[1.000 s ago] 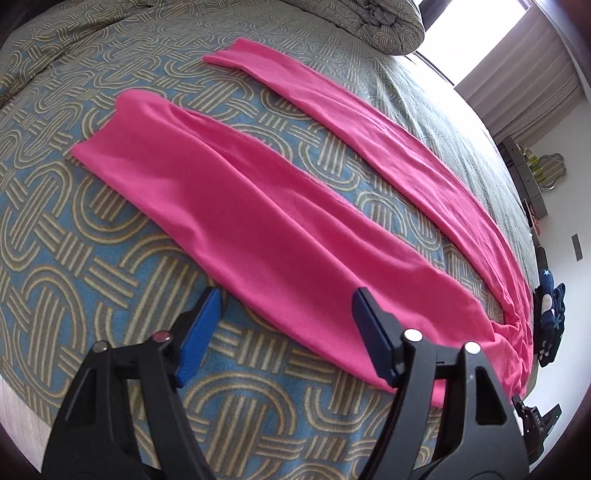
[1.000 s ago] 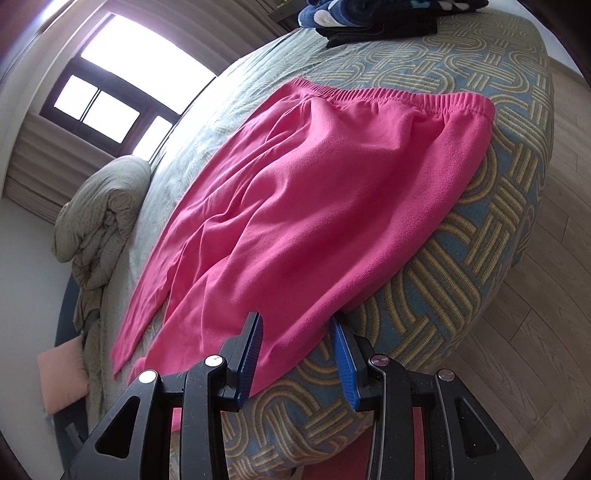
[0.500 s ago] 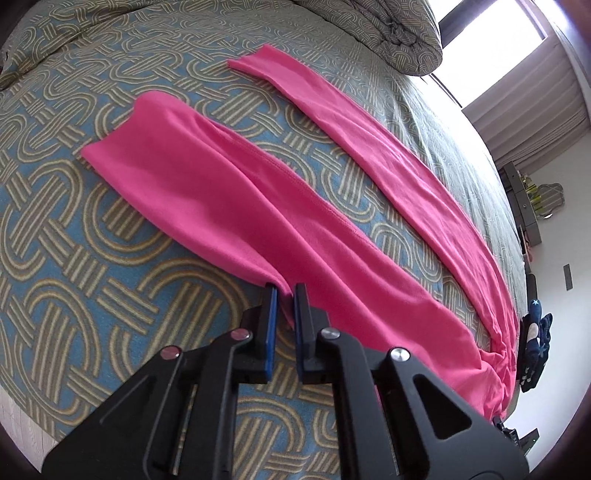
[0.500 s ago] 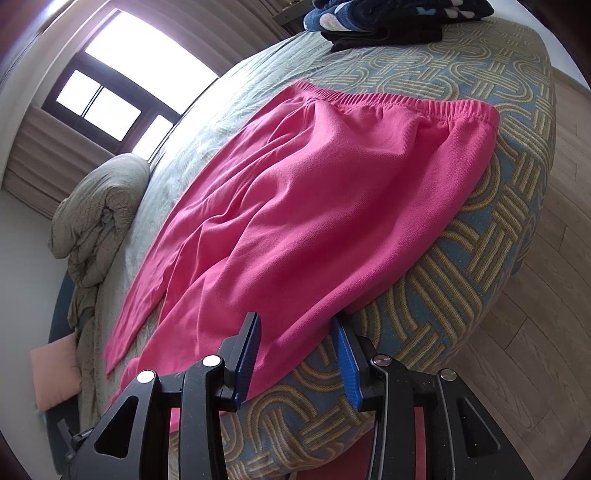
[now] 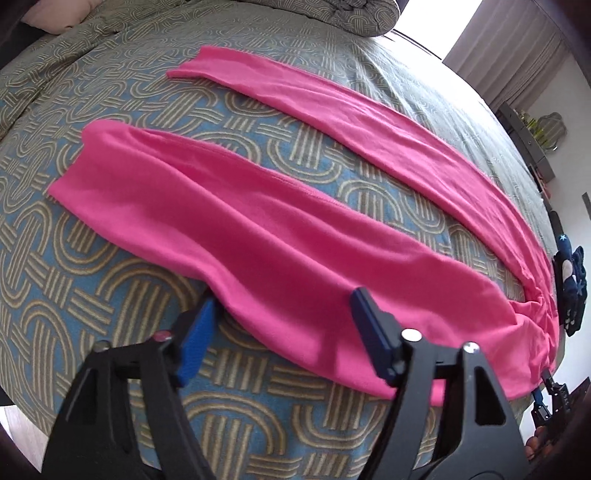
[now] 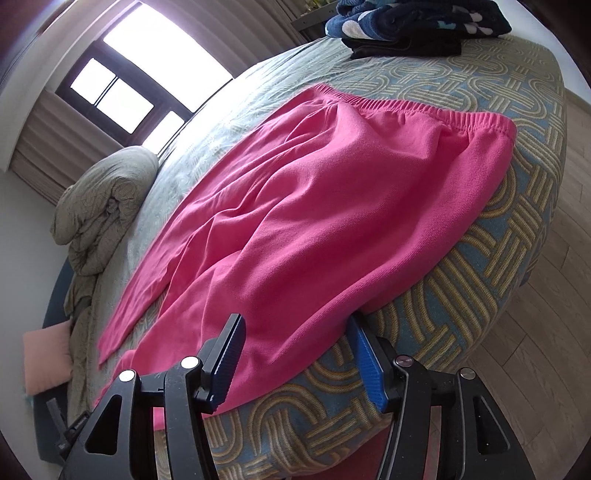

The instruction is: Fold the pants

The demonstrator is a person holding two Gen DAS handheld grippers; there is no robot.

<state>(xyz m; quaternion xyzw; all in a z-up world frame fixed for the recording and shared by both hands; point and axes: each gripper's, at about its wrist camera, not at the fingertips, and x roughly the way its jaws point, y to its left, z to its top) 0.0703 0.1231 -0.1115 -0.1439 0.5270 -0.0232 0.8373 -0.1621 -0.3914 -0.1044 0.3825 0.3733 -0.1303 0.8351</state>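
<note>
Pink pants (image 5: 258, 229) lie flat on a patterned bedspread (image 5: 92, 295), legs spread apart. The near leg runs across the left wrist view, the far leg (image 5: 369, 125) behind it. My left gripper (image 5: 282, 325) is open, its blue fingers straddling the near leg's lower edge. In the right wrist view the pants' seat (image 6: 332, 206) and elastic waistband (image 6: 424, 110) lie near the bed edge. My right gripper (image 6: 295, 350) is open around the pants' side edge, holding nothing.
A rolled grey duvet (image 6: 99, 206) lies at the head of the bed. Folded dark blue clothes (image 6: 413, 22) sit on the bed corner beyond the waistband. Wooden floor (image 6: 535, 350) lies right of the bed. A pink pillow (image 6: 44, 354) lies far left.
My left gripper, shut half a second ago at the near leg's edge, has opened wide and let go. My right gripper has opened wider around the pants' edge.
</note>
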